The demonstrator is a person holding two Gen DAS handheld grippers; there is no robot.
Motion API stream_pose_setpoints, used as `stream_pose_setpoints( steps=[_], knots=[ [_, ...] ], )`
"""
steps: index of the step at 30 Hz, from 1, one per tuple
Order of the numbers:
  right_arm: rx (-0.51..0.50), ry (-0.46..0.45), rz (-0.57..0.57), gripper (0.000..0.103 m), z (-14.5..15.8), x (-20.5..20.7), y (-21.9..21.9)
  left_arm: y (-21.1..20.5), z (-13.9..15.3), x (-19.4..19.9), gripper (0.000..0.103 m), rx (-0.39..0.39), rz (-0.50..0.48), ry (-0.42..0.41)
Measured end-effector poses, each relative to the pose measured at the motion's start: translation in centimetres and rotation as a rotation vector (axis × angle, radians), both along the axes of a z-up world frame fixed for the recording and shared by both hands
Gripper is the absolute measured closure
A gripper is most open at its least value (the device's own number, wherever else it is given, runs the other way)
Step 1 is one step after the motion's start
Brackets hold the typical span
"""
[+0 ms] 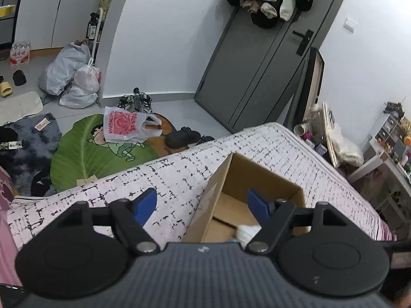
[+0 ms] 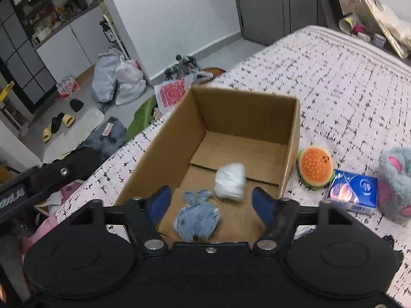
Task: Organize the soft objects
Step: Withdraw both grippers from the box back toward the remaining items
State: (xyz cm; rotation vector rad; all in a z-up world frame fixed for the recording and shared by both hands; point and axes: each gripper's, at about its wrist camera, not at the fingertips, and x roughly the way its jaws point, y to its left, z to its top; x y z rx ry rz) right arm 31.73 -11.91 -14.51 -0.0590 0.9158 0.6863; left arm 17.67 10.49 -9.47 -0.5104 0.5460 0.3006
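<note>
Both grippers tilt down over an open brown cardboard box (image 2: 246, 118) on the pink black-flecked bedspread (image 2: 334, 77), left gripper (image 1: 203, 205) and right gripper (image 2: 212, 202) spread wide, pinching nothing. Right view alone shows a blue fuzzy plush (image 2: 197, 215) and white fluffy ball (image 2: 230, 182) inside, burger plush (image 2: 314, 170) beside the box; left view shows only a white tuft.

Even, soft indoor light fills both views, with no hard shadows and only faint shading inside the cardboard box (image 2: 246, 128). The fisheye lens bends the wall (image 1: 164, 38) and door (image 1: 259, 71) into curves near the edges. The left view is mostly sharp. In the right view the white ball (image 2: 230, 181) and blue plush (image 2: 197, 215) are smeared by motion blur.
</note>
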Motion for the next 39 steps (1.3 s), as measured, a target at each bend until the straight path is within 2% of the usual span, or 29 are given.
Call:
stream_pose_setpoints(
  steps=[3, 5, 14, 23, 26, 32, 39],
  knots=[
    [0.011, -0.037, -0.003, 0.018, 0.9, -0.6, -0.8, 0.1, 0.1, 0.0, 0.023, -0.012, 0.018, -0.003],
    [0.023, -0.039, -0.014, 0.017, 1.3, -0.7, -1.6, 0.1, 0.4, -0.1, 0.023, -0.018, 0.022, -0.013],
    [0.086, -0.030, -0.055, 0.000, 2.4, -1.6, -5.8, -0.6, 1.9, 0.0, 0.020, 0.011, 0.008, -0.014],
    [0.104, -0.072, -0.111, 0.000, 2.2, -3.5, -10.6, -3.6, 2.4, 0.5, 0.019, 0.052, -0.125, -0.003],
    [0.121, -0.070, -0.130, 0.000, 1.8, -4.1, -12.1, -5.3, 2.6, 0.8, 0.019, 0.113, -0.188, 0.016],
    [0.125, -0.091, -0.183, 0.000, 1.2, -5.1, -14.8, -8.3, 2.6, 1.2, 0.014, 0.118, -0.314, 0.049],
    [0.149, -0.095, -0.234, 0.000, 1.0, -5.7, -18.0, -11.0, 2.9, 1.1, 0.013, 0.144, -0.416, 0.040]
  ],
)
